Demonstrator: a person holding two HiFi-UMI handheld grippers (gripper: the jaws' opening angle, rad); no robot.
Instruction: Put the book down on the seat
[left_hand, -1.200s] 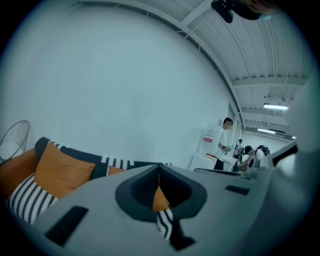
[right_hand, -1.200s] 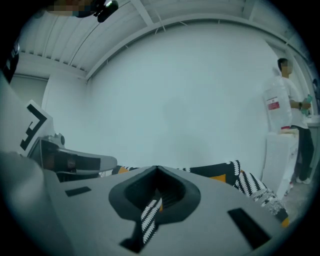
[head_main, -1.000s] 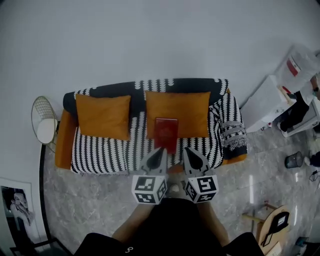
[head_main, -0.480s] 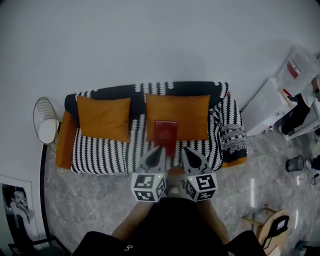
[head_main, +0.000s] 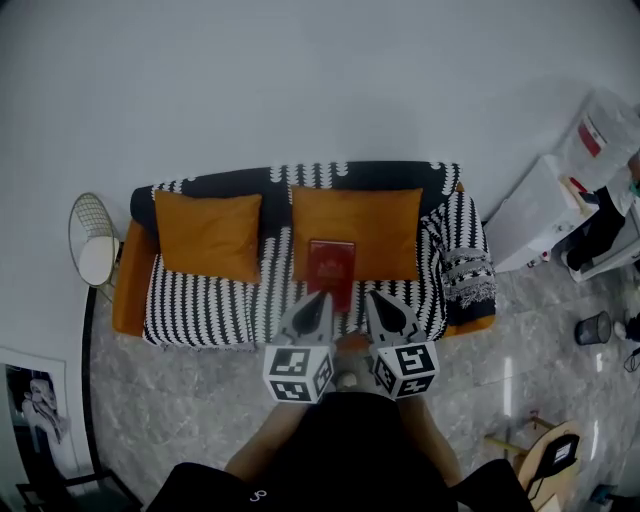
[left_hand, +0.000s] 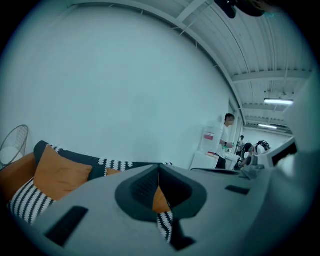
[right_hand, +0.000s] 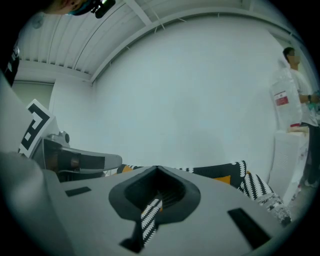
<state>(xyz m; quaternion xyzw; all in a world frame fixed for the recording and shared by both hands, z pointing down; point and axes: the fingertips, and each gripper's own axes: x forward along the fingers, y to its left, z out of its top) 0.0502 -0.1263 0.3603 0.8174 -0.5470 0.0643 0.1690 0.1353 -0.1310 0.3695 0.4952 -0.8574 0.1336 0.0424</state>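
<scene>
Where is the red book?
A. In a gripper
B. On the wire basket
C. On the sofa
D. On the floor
C: the book lies on the sofa seat, in front of an orange cushion. The left gripper and right gripper are shut, holding nothing.

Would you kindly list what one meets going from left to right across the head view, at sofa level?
wire basket → left cushion → book → right armrest → white cabinet
</scene>
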